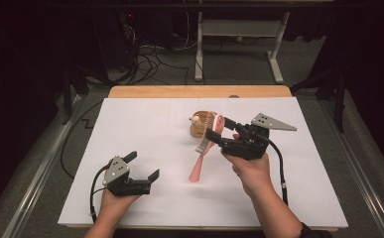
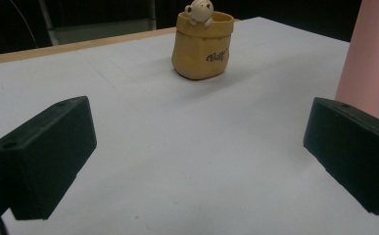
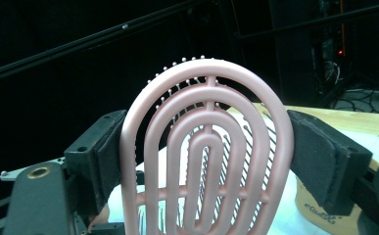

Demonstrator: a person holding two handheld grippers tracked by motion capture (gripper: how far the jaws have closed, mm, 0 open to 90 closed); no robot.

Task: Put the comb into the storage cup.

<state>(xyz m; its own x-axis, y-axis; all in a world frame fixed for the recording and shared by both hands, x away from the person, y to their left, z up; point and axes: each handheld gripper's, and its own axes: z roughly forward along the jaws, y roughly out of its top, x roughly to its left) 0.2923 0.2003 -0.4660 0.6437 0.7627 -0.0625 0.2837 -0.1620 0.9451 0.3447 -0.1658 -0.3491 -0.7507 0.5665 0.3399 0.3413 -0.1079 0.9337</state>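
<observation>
1. The yellow pot (image 2: pixel 202 46) is the landmark: a small sack-shaped container standing upright on the white sheet that covers the desk (image 1: pixel 145 129), toward the far middle
2. Dark script is printed on the pot's side in the left gripper view; the letters are too small and blurred to read with certainty
3. A little cream figure (image 2: pixel 199 11) leans over the pot's rim; what else the pot holds cannot be told
4. The pink hairbrush (image 1: pixel 207 144) is lifted just beside the pot, on its near right side, head up by the pot's rim and handle slanting down toward the person
5. The right gripper (image 1: pixel 224 130) has its fingers (image 3: pixel 319 156) clamped on the two edges of the brush's oval, slotted head, with bristle tips showing through the slots
6. A hand (image 1: pixel 249 171) carries that gripper nearer than the pot and to its right
7. The left gripper (image 1: pixel 142 166) sits well apart from the pot, near and to its left, fingers spread wide with nothing between them, low over the sheet
</observation>
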